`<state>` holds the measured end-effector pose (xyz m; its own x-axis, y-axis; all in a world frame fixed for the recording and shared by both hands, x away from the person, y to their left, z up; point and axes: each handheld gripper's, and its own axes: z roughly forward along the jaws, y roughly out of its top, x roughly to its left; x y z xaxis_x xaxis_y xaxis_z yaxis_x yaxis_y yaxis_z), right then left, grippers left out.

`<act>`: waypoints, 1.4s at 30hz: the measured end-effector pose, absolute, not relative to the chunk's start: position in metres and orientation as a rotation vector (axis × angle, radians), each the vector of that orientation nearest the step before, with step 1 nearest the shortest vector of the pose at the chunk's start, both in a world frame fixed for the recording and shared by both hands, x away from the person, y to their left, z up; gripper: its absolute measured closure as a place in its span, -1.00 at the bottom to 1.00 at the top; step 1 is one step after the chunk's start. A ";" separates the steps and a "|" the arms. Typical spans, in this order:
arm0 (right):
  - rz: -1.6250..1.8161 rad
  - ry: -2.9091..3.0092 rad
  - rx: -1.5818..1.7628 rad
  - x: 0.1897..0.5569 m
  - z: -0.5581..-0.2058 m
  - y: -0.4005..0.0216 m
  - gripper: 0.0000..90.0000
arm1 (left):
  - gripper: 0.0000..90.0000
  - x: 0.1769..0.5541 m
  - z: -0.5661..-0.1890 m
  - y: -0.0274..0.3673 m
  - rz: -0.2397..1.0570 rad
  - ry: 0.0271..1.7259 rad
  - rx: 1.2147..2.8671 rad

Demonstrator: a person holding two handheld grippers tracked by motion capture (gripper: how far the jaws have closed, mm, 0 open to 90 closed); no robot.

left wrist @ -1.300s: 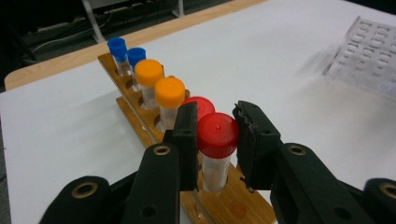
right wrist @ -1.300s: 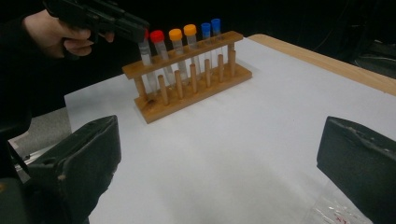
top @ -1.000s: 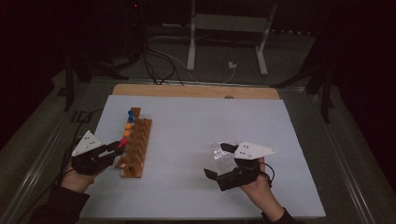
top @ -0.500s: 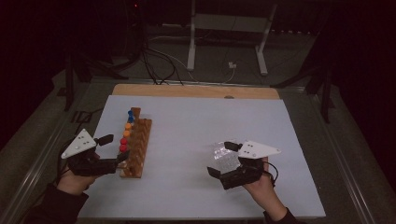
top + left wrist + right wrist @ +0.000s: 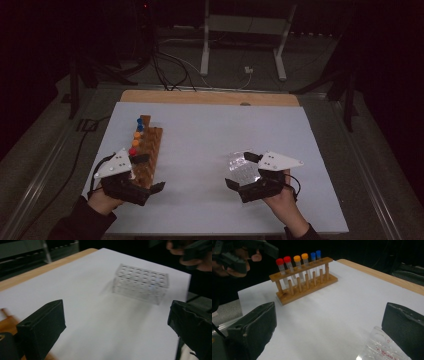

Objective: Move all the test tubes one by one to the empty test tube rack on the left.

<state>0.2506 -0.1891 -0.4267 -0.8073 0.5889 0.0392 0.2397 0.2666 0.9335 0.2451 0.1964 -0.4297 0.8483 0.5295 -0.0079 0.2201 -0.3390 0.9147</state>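
Note:
A wooden tube rack point(image 5: 150, 150) stands at the left of the white sheet, holding several tubes point(image 5: 298, 265) with red, orange and blue caps. My left gripper point(image 5: 149, 173) sits at the rack's near end; its jaws have just been opening, stand wide and hold nothing point(image 5: 115, 325). A clear plastic rack point(image 5: 243, 169) rests on the sheet at the right, also visible as the clear plastic rack point(image 5: 140, 283). My right gripper point(image 5: 241, 170) is open, its jaws to either side of that clear rack point(image 5: 382, 351), whose corner lies beside one jaw without being pressed.
The white sheet point(image 5: 210, 135) covers a wooden table whose bare far edge point(image 5: 210, 97) shows beyond it. Between the two racks the sheet is bare. Cables and a metal stand point(image 5: 245, 45) lie on the dark floor behind the table.
My left gripper, shut at the red-capped tubes in the rack, has drawn back, opened wide and swung toward the rack's near end. The right gripper has stayed put.

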 end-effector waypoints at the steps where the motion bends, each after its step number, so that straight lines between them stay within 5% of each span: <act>1: 1.555 2.229 0.762 0.251 -0.429 -0.190 -1.00 | -0.96 0.245 -0.432 0.194 0.346 0.543 1.931; 22: 1.369 2.274 0.820 0.241 -0.472 -0.238 -1.00 | -0.96 0.239 -0.485 0.177 0.314 0.497 2.006; 42: 1.251 2.242 0.864 0.241 -0.482 -0.265 -1.00 | -0.96 0.233 -0.497 0.182 0.278 0.505 2.023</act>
